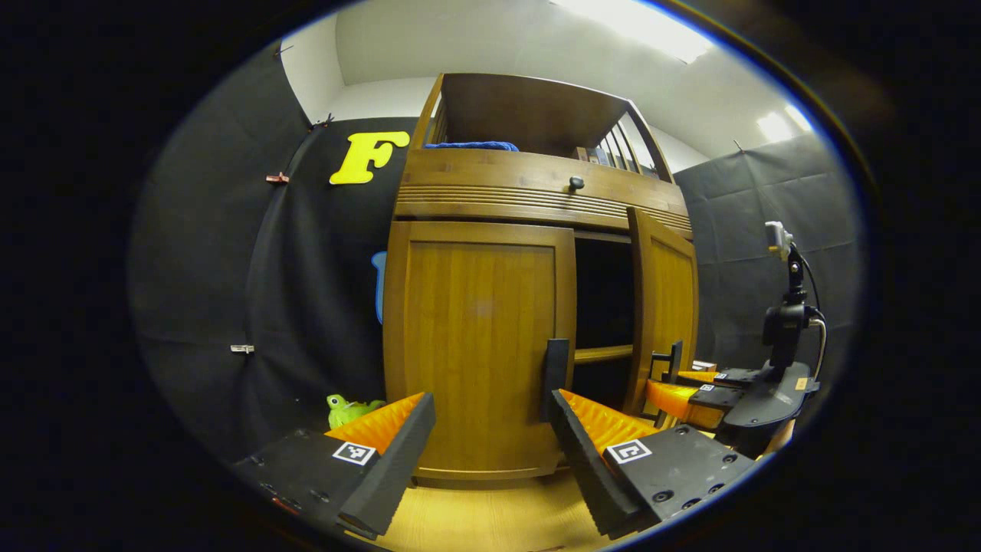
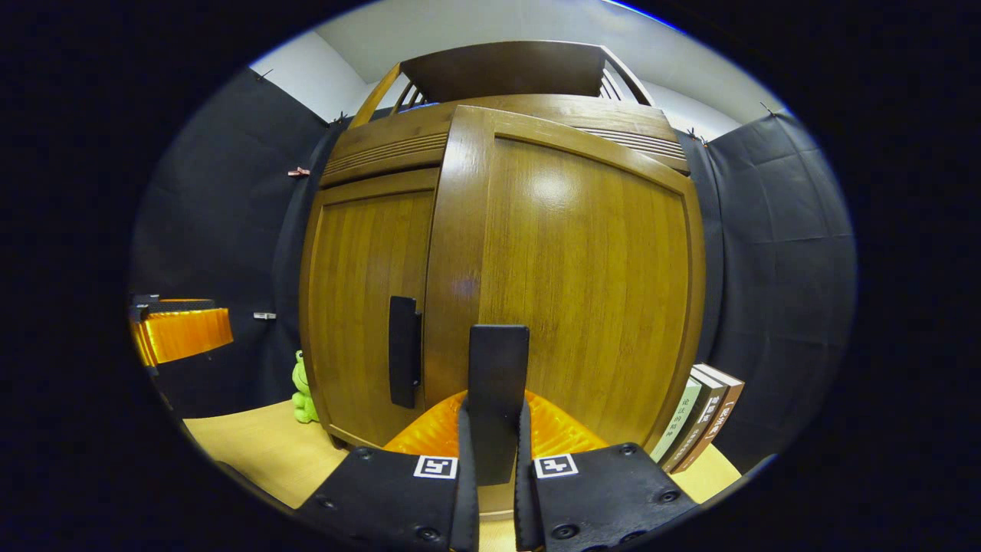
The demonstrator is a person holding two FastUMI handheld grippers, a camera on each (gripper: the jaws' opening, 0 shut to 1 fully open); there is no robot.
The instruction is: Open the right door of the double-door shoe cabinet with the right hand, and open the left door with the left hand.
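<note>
The wooden shoe cabinet (image 1: 475,337) stands on the tabletop. Its left door (image 1: 479,345) is closed, with a dark upright handle (image 1: 556,377) at its right edge. My left gripper (image 1: 490,414) is open just in front of this door, and the handle sits right beyond the tip of its right finger (image 1: 571,418). The right door (image 2: 567,291) is swung partly outward, exposing a dark interior (image 1: 604,299). My right gripper (image 2: 494,418) is shut on the right door's handle (image 2: 498,383); this gripper (image 1: 690,395) also appears in the left gripper view.
A green frog toy (image 1: 349,409) sits by the cabinet's left foot. Books (image 2: 701,418) lean against its right side. A small knob (image 1: 576,182) is on the drawer front above the doors. Black cloth walls close in both sides. The tabletop (image 2: 253,448) is light wood.
</note>
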